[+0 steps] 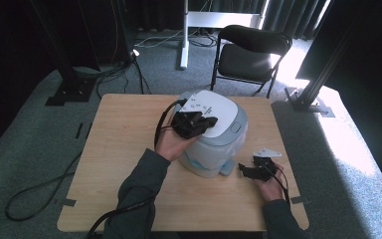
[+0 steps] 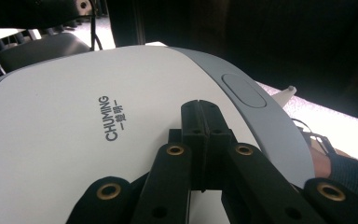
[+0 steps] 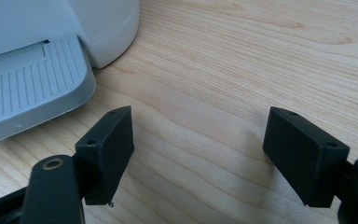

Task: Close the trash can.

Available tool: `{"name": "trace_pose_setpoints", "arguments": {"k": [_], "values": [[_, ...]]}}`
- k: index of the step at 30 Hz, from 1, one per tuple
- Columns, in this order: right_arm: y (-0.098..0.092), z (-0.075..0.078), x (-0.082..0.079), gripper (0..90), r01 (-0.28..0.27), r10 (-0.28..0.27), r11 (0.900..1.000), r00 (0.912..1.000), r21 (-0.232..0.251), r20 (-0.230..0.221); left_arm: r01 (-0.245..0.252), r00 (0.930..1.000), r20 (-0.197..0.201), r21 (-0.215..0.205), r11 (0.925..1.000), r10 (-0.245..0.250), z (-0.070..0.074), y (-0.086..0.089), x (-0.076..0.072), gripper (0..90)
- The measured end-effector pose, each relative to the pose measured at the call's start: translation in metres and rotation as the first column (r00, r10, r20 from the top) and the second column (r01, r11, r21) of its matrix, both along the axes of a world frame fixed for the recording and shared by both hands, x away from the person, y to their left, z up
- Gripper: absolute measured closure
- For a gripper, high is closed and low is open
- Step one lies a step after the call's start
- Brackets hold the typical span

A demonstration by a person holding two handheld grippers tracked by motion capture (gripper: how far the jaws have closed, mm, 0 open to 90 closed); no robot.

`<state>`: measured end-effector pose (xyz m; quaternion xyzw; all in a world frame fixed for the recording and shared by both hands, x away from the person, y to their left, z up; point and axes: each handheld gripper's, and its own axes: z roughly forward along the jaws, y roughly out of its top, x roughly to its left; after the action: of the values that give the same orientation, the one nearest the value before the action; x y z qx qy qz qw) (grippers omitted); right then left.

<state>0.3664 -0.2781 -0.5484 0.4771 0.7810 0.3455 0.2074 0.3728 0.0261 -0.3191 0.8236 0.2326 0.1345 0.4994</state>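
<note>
Closed left gripper (image 1: 205,122) atop bin lid (image 1: 224,117)

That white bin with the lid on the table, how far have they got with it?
The lid looks down flat on the white bin, so if closing is the aim, that looks mostly done. In hand: the left gripper, jaws shut together with nothing between them, rests on the lid near its oval button. The right gripper waits open over the table by the bin's pedal. Probably left: a last press, then lifting off.

Bare table (image 1: 129,149) left of the white cooker (image 1: 224,134) is wide open; the cooker's ribbed base lip (image 3: 28,93) sits close, probably crowding the right gripper (image 3: 200,158).
</note>
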Motion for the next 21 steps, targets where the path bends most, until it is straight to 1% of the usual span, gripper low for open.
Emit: {"name": "trace_pose_setpoints", "arguments": {"k": [2, 3, 5, 10, 14, 16, 17, 18, 19, 21], "values": [[0.000, 0.000, 0.000, 23.6, 0.000, 0.000, 1.000, 1.0000, 0.001, -0.001, 0.004, 1.0000, 0.001, -0.008, 1.0000, -0.004, -0.001, 0.001, 0.001, 90.0], [0.000, 0.000, 0.000, 23.6, 0.000, 0.000, 1.000, 1.0000, 0.001, -0.001, 0.003, 0.9999, 0.011, -0.010, 0.9999, -0.003, -0.001, 0.001, 0.000, 89.5], [0.000, 0.000, 0.000, 23.6, -0.001, 0.001, 1.000, 1.0000, 0.002, -0.001, 0.006, 0.9997, 0.025, -0.008, 0.9999, -0.006, -0.002, 0.001, -0.001, 85.5], [0.000, 0.000, 0.000, 23.7, -0.002, 0.002, 1.000, 1.0000, 0.001, -0.001, 0.001, 0.9991, 0.042, -0.009, 1.0000, 0.000, -0.002, 0.003, -0.003, 82.9], [0.000, 0.000, 0.000, 23.6, -0.001, 0.001, 1.000, 1.0000, 0.002, -0.001, -0.012, 0.9985, 0.054, -0.040, 0.9991, 0.014, 0.000, 0.011, -0.005, 80.6], [0.000, 0.000, 0.000, 23.6, -0.001, 0.001, 1.000, 1.0000, 0.001, -0.001, -0.024, 0.9973, 0.068, -0.058, 0.9980, 0.028, 0.003, 0.018, -0.007, 79.6], [0.000, 0.000, 0.000, 23.7, -0.002, 0.002, 1.000, 1.0000, 0.001, -0.001, -0.030, 0.9964, 0.077, -0.063, 0.9976, 0.035, 0.005, 0.022, -0.008, 79.1], [0.000, 0.000, 0.000, 23.7, -0.002, 0.002, 1.000, 1.0000, 0.001, -0.001, -0.030, 0.9964, 0.077, -0.063, 0.9976, 0.035, 0.005, 0.022, -0.008, 78.7], [0.000, 0.000, 0.000, 23.6, -0.002, 0.002, 1.000, 1.0000, 0.001, -0.001, -0.054, 0.9938, 0.093, -0.084, 0.9950, 0.061, 0.007, 0.032, -0.010, 78.7], [0.000, 0.000, 0.000, 23.6, -0.001, 0.001, 1.000, 1.0000, 0.001, -0.001, -0.073, 0.9919, 0.096, -0.105, 0.9918, 0.083, 0.007, 0.040, -0.010, 77.3]]}}
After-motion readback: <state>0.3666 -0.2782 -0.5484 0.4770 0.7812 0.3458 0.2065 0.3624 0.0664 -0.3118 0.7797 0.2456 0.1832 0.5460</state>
